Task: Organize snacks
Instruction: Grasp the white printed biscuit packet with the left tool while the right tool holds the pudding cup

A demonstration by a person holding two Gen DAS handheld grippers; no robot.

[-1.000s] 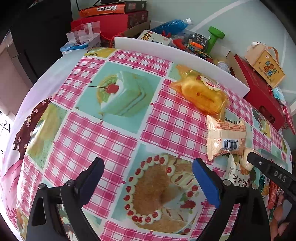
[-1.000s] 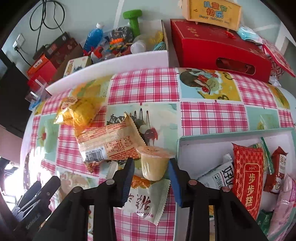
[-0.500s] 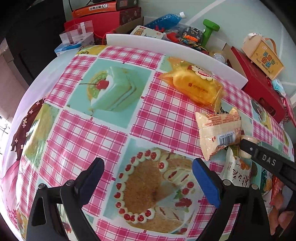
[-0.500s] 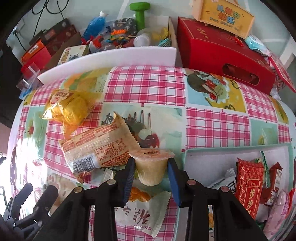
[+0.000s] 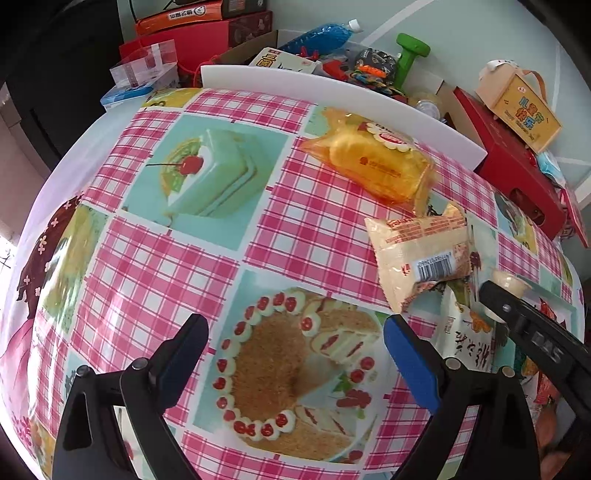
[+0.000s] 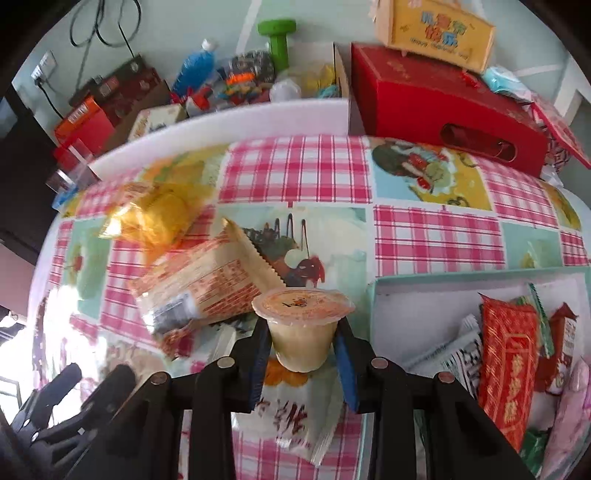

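Observation:
My right gripper [image 6: 301, 349] is shut on a pale yellow pudding cup [image 6: 300, 334] with an orange foil lid, held just above a white snack packet [image 6: 295, 417]. The cup also shows in the left wrist view [image 5: 508, 282]. A beige brick-print packet [image 6: 205, 288] and a yellow-orange bag [image 6: 157, 216] lie to the left on the checked tablecloth. A teal tray [image 6: 406, 286] at right holds several packets, among them a red one [image 6: 508, 373]. My left gripper [image 5: 295, 350] is open and empty over the printed cake.
A white board [image 6: 229, 120] edges the table's far side. Behind it stand a red box [image 6: 443, 107], a yellow carton [image 6: 432, 35], a green dumbbell [image 6: 277, 40], a blue bottle [image 6: 194, 72] and other clutter.
My right gripper closed on the pudding cup and lifted it a little off the white packet. My left gripper drifted slightly left and stayed open.

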